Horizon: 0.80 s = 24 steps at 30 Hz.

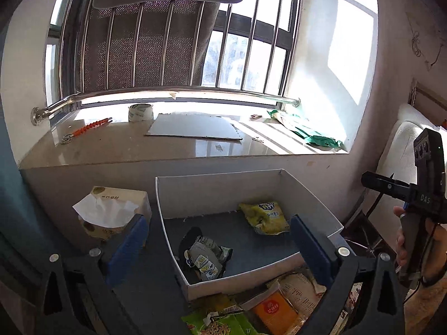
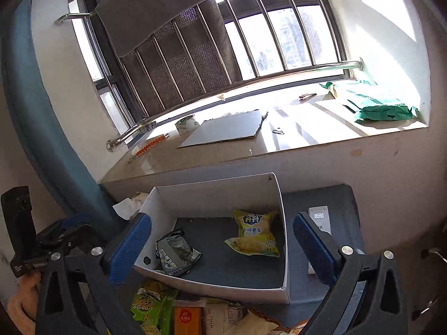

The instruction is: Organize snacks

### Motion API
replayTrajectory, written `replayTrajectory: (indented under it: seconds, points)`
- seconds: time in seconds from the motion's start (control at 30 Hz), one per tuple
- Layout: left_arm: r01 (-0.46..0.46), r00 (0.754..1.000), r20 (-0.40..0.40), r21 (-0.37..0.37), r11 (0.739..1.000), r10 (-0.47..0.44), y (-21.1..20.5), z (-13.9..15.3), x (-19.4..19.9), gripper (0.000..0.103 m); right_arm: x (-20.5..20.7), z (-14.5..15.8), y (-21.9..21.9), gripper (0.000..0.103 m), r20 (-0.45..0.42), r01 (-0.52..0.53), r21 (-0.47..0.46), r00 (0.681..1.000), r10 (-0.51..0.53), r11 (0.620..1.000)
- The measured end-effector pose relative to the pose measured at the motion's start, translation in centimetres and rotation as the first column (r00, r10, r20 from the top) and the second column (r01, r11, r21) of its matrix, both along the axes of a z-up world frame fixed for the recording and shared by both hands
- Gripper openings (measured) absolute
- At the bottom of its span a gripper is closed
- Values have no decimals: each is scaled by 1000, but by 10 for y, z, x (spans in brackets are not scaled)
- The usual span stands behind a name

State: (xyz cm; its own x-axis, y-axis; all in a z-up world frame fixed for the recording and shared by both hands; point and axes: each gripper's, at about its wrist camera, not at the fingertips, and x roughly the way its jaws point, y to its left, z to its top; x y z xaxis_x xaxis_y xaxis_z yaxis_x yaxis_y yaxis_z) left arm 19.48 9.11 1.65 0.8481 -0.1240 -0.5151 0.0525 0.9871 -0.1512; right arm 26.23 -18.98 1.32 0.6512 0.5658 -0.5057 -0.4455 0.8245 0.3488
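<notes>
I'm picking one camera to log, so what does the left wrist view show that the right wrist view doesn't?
Only the left wrist view shows the tissue box whole, and the right gripper in a hand. Only the right wrist view shows the white device beside the box. Both show the white box, yellow snack bag, grey snack bag and the loose snacks nearer the cameras.

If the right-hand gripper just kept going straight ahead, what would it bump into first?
Probably the white cardboard box: the right gripper, jaws open and empty, points into it, toward the dark floor between the yellow snack bag and grey crumpled snack bag. Depth is uncertain.
</notes>
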Motion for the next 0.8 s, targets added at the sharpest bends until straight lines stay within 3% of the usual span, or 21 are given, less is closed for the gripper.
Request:
replayTrajectory:
  seconds: [0.13,0.3,0.47,0.63,0.8]
  points:
    - [19,1000,21,82,996,-21,-17,6,-50,103,-55,7,-11,103,79,-46,-1,996,46,999]
    - [91,995,46,13,996,-91,-32,-3,-112,103,-119,-6,-27,103,150,-69,-14,986,71,997]
    - [66,995,72,23,998,-67,-50,-25,-153,103,-168,-44,-40,103,118,-15,-51,993,21,999]
    - [48,997,56,-36,998,-46,-59,-52,-181,103,-210,-74,-50,103,122,59,-131,992,-43,990]
    - [80,996,41,-60,995,-78,-69,-76,-205,103,-226,-94,-59,103,83,45,-194,996,-29,980]
